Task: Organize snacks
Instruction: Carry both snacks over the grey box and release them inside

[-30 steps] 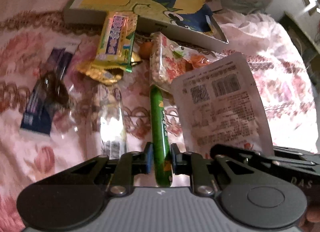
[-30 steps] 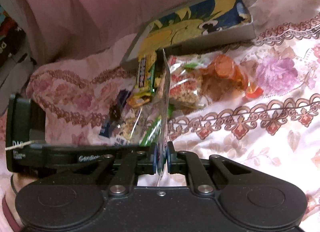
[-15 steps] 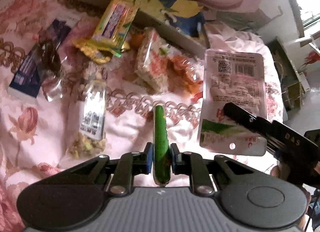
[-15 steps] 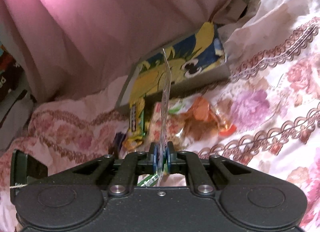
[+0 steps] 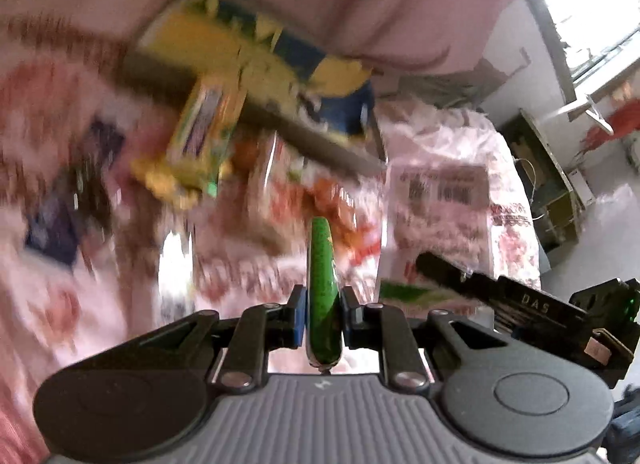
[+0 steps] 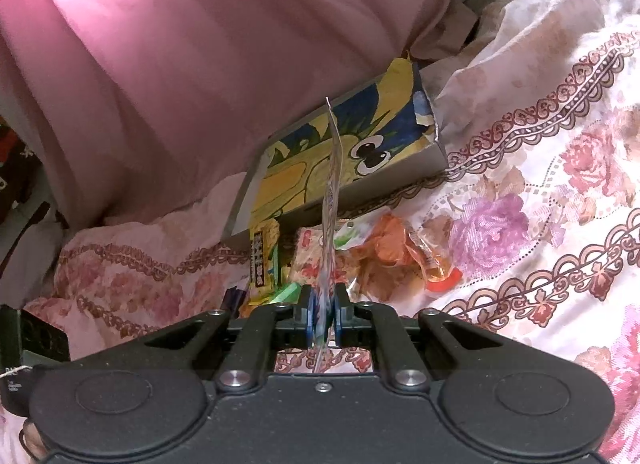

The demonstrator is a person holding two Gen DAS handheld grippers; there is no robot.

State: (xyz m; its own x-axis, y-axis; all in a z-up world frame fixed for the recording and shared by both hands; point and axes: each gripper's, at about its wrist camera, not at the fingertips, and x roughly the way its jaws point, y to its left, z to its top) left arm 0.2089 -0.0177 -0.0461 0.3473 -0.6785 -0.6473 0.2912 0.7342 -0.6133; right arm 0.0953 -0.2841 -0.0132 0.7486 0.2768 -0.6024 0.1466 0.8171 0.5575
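1. My left gripper [image 5: 322,314] is clamped on a green stick snack [image 5: 321,292], which stands up between the blue pads at the bottom centre of the left wrist view.
2. My right gripper [image 6: 322,314] pinches a flat white pouch [image 6: 330,199] edge-on; in the left wrist view the same pouch shows its printed back at centre right.
3. Judging by the spread, I am early in the job — the cartoon-printed box [image 6: 384,139] at the centre of the right wrist view looks empty where I can see into it, so nothing seems sorted yet.
4. Left to gather on the floral bedspread [image 6: 560,191]: a yellow packet [image 6: 264,256], a red-and-white bag [image 6: 310,260], orange wrapped sweets [image 6: 400,252] — all lying just below the box.
5. The left wrist view is badly smeared; packets at its left edge are only blurs of purple and clear film, and I cannot name them.
6. Both gripper bodies cover the lower third of each view.
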